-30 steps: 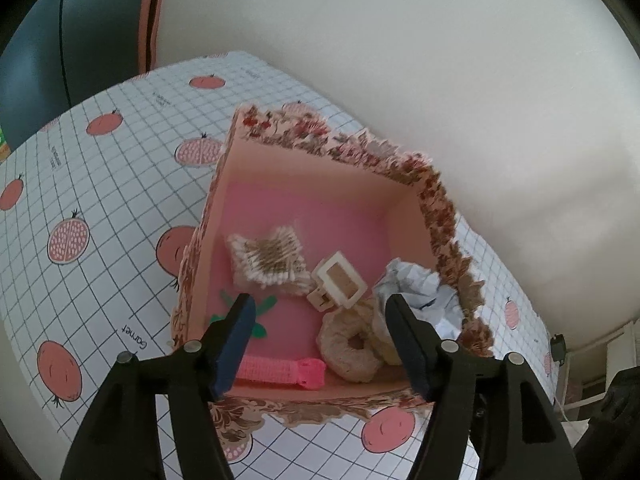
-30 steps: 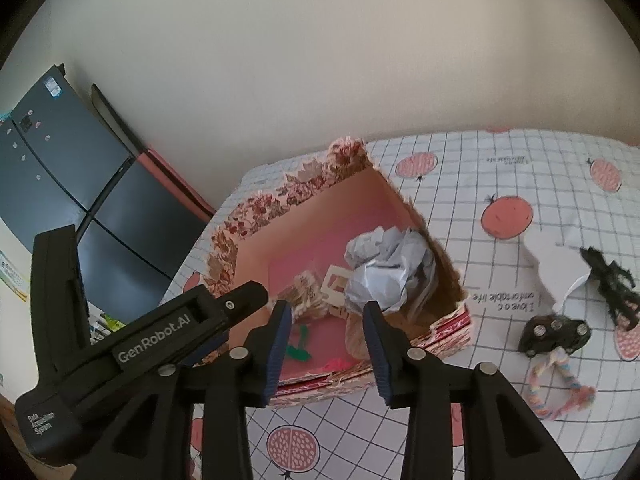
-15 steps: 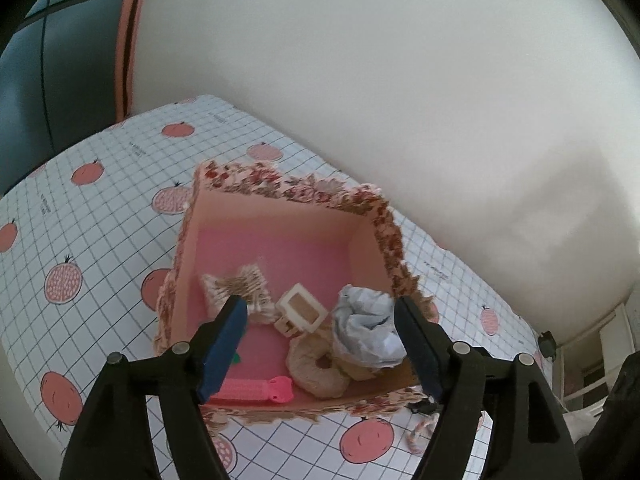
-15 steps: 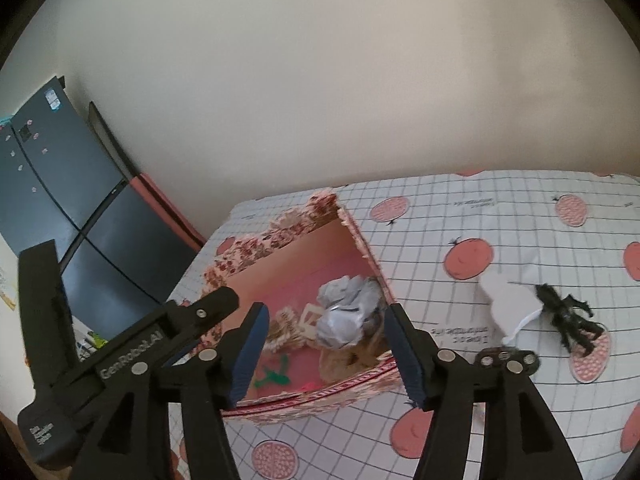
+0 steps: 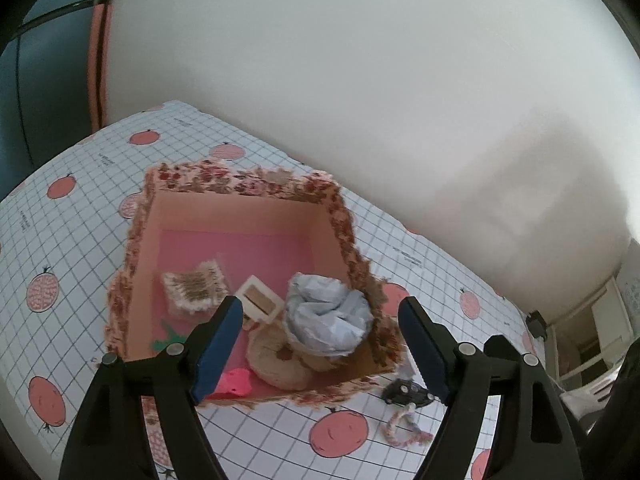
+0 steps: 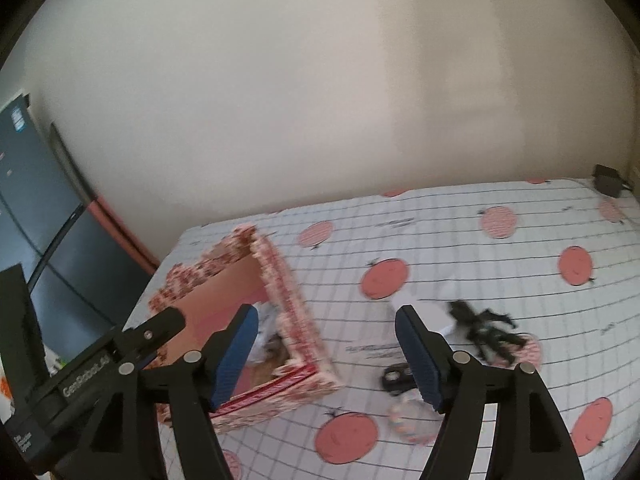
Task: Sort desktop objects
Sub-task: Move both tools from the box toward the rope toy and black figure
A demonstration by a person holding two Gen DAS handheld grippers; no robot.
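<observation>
1. Two pairs of tongs hang over the table; the left tongs are spread with nothing between the pads, and the right tongs are opening, also with nothing between them.
2. Already sorted, inside the floral box: a crumpled paper ball, a woven ring, a small cream frame, a fringed woven piece and a pink clip.
3. Left on the cloth, right of the box and apart from it: a black buckle with its braided cord, a black spiky toy and a white piece touching that toy.
4. Risk: the buckle lies close to the box wall, so a wide pad coming down could knock the box and shift it.
5. Risk: the cord trails loose; gripping it alone could let the buckle swing and catch the floral rim on the way in.
6. Risk: the toy's thin limbs may slip from flat pads, and it overlaps the white piece, so one could drag the other along.
7. Risk: the paper ball sits high against the near wall; dropping something on it may bounce out.
</observation>
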